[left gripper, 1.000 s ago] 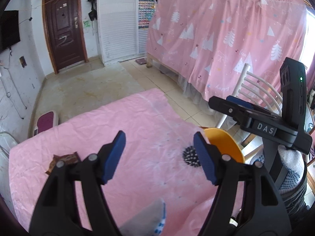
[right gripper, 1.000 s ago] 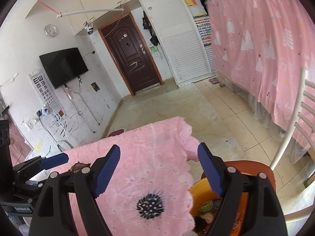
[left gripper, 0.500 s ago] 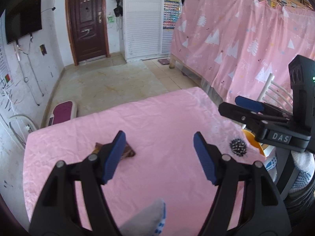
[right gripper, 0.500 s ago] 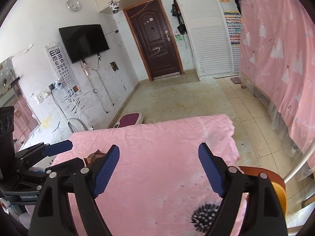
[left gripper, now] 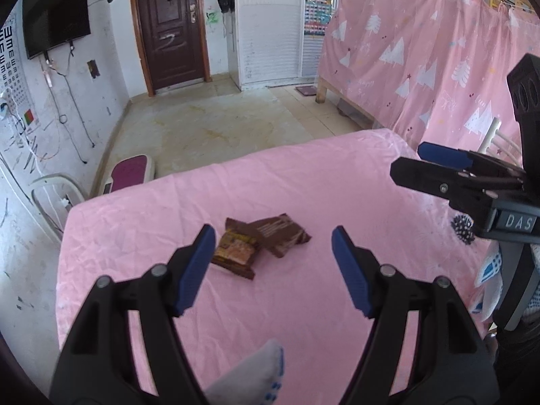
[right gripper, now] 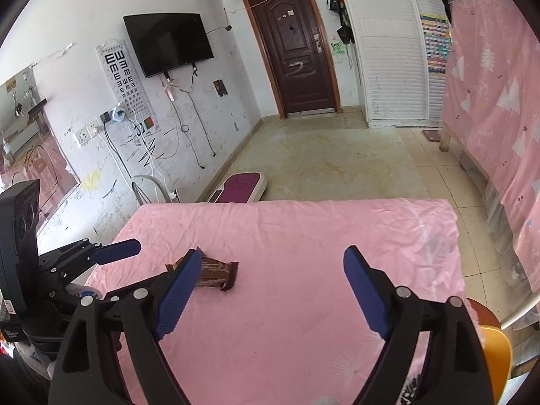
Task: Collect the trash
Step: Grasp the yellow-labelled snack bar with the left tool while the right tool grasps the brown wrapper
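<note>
In the left wrist view, your left claw [left gripper: 273, 256] hangs open at lower centre, two brown snack wrappers [left gripper: 261, 241] lying on the pink-covered desk [left gripper: 303, 182] between its fingers. Your right claw [right gripper: 270, 293], just widening, holds nothing.

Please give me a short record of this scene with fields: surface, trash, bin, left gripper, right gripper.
surface: pink cloth covering the table
trash: two brown snack wrappers, overlapping, lying on the cloth
bin: orange container at the cloth's right edge
left gripper: open, empty, wrappers ahead between its fingers
right gripper: open, empty, jaws just opened wider
</note>
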The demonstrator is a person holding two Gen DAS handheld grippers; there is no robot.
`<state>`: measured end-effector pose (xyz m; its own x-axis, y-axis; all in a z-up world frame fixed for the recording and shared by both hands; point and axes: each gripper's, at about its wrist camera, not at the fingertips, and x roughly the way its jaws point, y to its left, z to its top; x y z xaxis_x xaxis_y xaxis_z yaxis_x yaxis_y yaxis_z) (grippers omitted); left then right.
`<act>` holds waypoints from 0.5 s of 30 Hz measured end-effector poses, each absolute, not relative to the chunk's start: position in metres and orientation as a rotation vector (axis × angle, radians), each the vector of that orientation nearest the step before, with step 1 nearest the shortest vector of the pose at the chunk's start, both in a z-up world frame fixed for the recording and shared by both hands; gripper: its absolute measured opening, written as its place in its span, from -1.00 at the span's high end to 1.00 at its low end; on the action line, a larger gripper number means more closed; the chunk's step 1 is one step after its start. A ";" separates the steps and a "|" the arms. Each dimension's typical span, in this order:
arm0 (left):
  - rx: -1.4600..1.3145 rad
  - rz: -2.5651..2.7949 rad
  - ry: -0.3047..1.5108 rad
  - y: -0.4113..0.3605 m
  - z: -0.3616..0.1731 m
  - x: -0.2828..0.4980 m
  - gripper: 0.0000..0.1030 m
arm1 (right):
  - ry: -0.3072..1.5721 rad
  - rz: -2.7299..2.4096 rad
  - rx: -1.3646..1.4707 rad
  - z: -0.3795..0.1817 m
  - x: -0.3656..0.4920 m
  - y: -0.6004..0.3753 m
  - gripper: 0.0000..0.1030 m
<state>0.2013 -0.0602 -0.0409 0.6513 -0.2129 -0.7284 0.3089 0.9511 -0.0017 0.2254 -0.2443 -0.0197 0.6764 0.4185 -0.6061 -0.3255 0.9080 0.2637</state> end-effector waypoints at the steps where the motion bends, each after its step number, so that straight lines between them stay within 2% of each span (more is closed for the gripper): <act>1: 0.134 -0.300 0.814 -0.058 -0.043 0.203 -0.33 | 0.719 0.423 0.135 -0.021 0.228 -0.240 -0.49; 15: 0.257 -0.307 0.886 -0.041 -0.078 0.230 -0.33 | 0.788 0.476 0.096 -0.038 0.257 -0.191 -0.51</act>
